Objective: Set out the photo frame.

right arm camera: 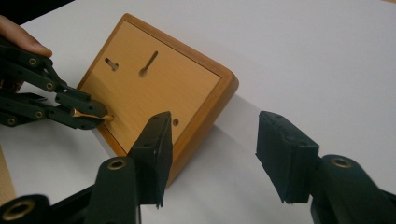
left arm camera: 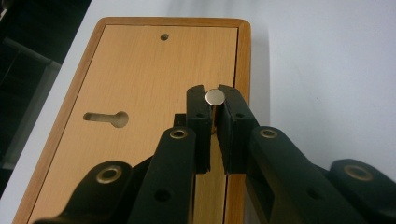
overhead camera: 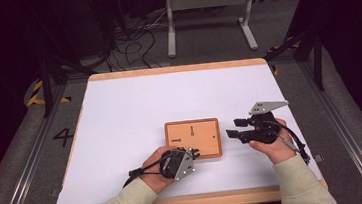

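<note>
Left gripper view has your left gripper (left arm camera: 213, 105) pinching a small brass pin (left arm camera: 214, 97) by its shank, head up, over the near edge of the wooden board (left arm camera: 140, 70). Judging by that, you're mid-insertion or mid-extraction at the board's edge; I can't tell which. Keyhole slot (left arm camera: 106, 118) sits just beside the pin, round hole (left arm camera: 164, 37) farther off. Right gripper (right arm camera: 212, 154) is spread wide, nothing between the jaws, parked just beside the board's right end. Next move likely needs the pin kept square to the board and your right gripper steadying that end. Board lies near the front middle of a white table (overhead camera: 119, 103) with a wood rim. Room beyond is dark: grey floor, cables (overhead camera: 130, 41), a metal stand (overhead camera: 207, 9).
</note>
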`<state>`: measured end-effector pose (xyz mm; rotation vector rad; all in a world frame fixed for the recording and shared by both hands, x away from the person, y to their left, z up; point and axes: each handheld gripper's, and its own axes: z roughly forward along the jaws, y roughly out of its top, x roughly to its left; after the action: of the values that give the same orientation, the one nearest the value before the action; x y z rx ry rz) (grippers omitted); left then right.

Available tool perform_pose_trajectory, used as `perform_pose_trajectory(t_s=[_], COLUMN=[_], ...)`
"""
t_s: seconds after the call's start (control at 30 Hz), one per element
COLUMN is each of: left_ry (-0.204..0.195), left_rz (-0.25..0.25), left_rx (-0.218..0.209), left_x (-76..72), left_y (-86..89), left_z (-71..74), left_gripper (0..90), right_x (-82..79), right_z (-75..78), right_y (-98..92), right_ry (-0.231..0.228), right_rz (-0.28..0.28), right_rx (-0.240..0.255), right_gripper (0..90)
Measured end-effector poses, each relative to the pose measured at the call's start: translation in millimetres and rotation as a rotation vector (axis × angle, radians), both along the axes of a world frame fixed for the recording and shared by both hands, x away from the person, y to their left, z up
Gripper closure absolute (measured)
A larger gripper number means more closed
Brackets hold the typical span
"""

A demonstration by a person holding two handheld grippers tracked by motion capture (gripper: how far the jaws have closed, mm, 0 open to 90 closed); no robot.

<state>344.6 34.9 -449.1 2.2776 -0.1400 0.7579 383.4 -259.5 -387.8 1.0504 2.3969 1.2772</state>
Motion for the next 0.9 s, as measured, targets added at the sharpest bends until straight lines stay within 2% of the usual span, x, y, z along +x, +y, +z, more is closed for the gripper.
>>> perform_pose_trajectory(t_s=[0.07,0.2,0.33,0.5,0.83,0.9], left_ry=[-0.01,-0.023,-0.023,-0.029,-0.035,-0.024], left_rz=[0.0,0.004,0.004,0.003,0.001,0.005], left_rx=[0.007,0.012,0.012,0.008,0.019,0.006], left_x=[-0.8,-3.1,-3.5,-4.0,-4.1,-4.6], left_y=[-0.4,-0.7,-0.6,-1.1,-0.6,-0.7], left_z=[0.1,-0.4,-0.9,-1.4,-0.9,-1.9], left_gripper=[83.8,83.8,83.8,83.8,83.9,83.8], right_x=[2.3,16.5,28.0,44.7,58.3,59.4], right_z=[-0.3,-2.0,-4.6,-14.8,-32.2,-33.9], right_y=[2.3,14.1,21.8,31.7,52.7,54.2], right_ry=[0.015,0.09,0.162,0.236,0.297,0.304], right_rz=[0.007,0.01,0.015,0.021,0.056,0.061], right_rx=[-0.001,-0.027,-0.017,-0.01,-0.01,-0.01], right_gripper=[40.2,31.6,26.2,24.9,24.9,24.9])
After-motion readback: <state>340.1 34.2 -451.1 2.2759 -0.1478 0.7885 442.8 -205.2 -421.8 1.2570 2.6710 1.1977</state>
